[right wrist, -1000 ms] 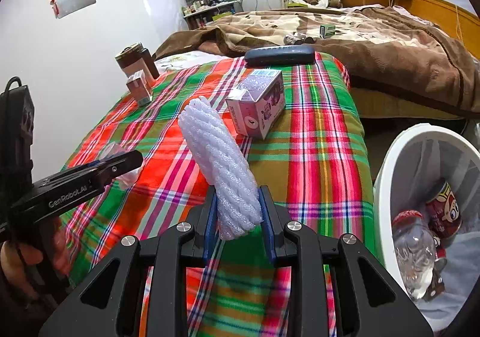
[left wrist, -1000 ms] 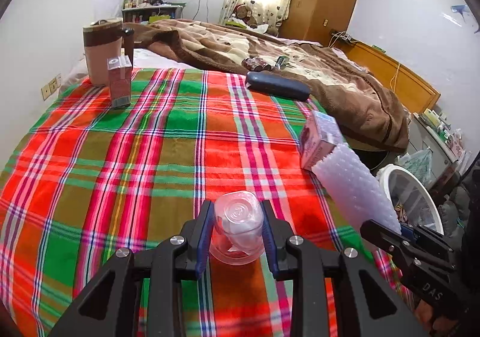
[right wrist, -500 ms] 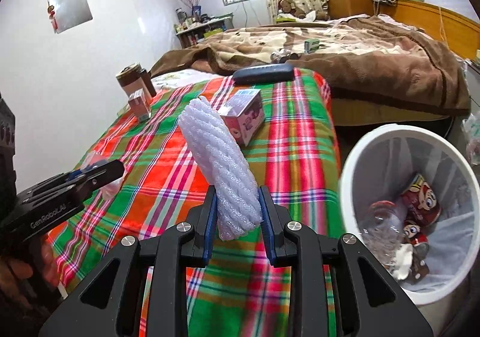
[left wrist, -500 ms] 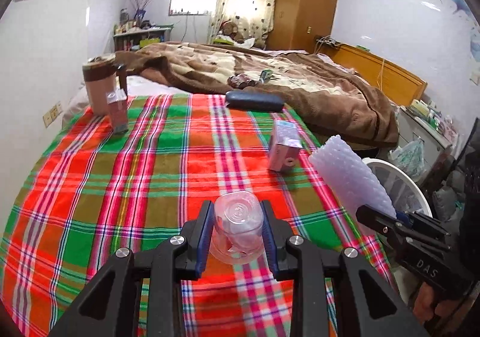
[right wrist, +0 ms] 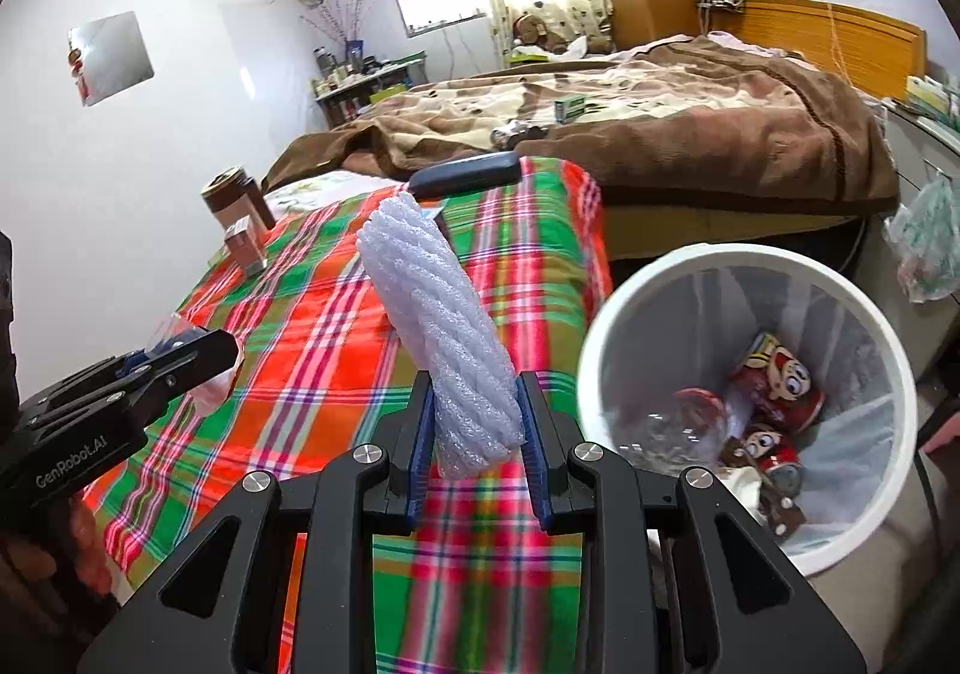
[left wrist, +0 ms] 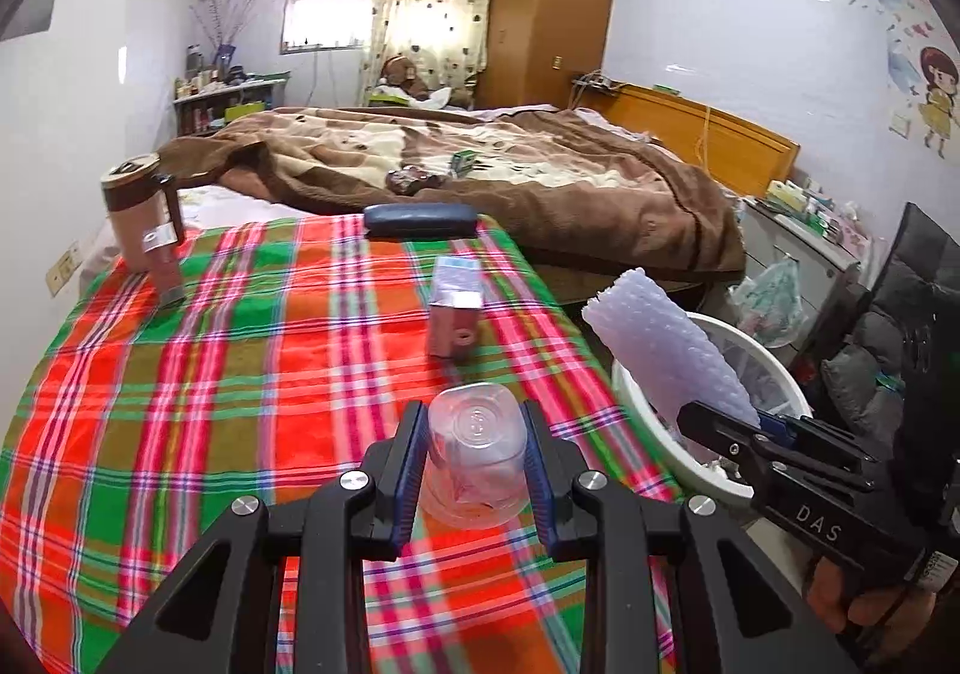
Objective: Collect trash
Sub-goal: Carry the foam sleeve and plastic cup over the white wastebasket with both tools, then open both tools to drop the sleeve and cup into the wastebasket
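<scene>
My left gripper [left wrist: 474,458] is shut on a clear plastic cup [left wrist: 477,449], held above the plaid-covered table [left wrist: 240,374]. My right gripper [right wrist: 474,428] is shut on a white foam net sleeve [right wrist: 432,314], held just left of a white trash bin [right wrist: 600,350] that holds cans and a clear bottle. In the left wrist view the right gripper [left wrist: 714,422] holds the foam sleeve [left wrist: 666,350] over the bin's rim [left wrist: 642,410]. A pink carton [left wrist: 453,314] stands on the table. In the right wrist view the left gripper [right wrist: 198,356] holds the cup [right wrist: 171,329] at the left.
A dark blue case [left wrist: 420,219] lies at the table's far edge. A brown mug [left wrist: 135,212] and a small carton [left wrist: 165,272] stand at the far left. A bed with a brown blanket [left wrist: 540,176] lies behind. A plastic bag [left wrist: 771,299] hangs at the right.
Both grippers have lifted and pulled back from the table, each keeping its object. The right gripper has swung toward the bin, which now shows more fully.
</scene>
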The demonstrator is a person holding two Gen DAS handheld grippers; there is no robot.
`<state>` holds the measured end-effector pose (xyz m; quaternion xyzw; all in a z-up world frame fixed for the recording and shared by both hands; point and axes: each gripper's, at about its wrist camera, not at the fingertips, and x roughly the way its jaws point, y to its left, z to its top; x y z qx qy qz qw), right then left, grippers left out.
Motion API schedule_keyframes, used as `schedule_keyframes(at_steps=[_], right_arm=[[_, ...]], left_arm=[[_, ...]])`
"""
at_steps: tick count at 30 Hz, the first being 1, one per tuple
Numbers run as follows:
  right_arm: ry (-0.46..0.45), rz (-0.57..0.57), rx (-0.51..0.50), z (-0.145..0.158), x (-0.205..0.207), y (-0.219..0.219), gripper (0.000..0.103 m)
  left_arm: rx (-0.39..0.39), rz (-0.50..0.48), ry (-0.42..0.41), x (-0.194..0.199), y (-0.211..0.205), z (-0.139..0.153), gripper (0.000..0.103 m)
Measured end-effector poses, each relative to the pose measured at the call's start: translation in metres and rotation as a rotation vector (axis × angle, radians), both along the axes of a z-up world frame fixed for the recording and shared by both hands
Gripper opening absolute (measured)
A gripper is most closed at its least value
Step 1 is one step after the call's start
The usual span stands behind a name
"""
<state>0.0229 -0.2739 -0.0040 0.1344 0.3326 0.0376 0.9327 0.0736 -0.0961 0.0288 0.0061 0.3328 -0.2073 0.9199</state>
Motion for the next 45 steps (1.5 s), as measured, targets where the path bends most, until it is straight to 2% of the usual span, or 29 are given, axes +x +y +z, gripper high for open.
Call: schedule_keyframes(at_steps=[11,22,39,43,45], right_arm=[[-0.011,-0.133,-0.002,0.001,-0.016,-0.047,0.027],[0.02,-0.231,0.004,-0.007,-0.028,-0.087,0.027],[0.112,-0.331,-0.031,-0.027,-0.024,-0.119,0.029],[0.132,-0.33,-0.039,-0.03,-0.023,-0.122,0.029],[0.134,-0.326,-0.044,-0.03,-0.023,-0.123,0.029]], left_arm=[[0.015,-0.112,-0.012,-0.002,-0.056,0.003,0.031],[0.026,-0.217,-0.001,0.0,-0.117,0.001,0.031],[0.062,-0.294,0.061,0.018,-0.175,-0.028,0.031],[0.066,-0.297,0.069,0.02,-0.181,-0.031,0.034],[0.067,-0.294,0.071,0.02,-0.182,-0.032,0.042]])
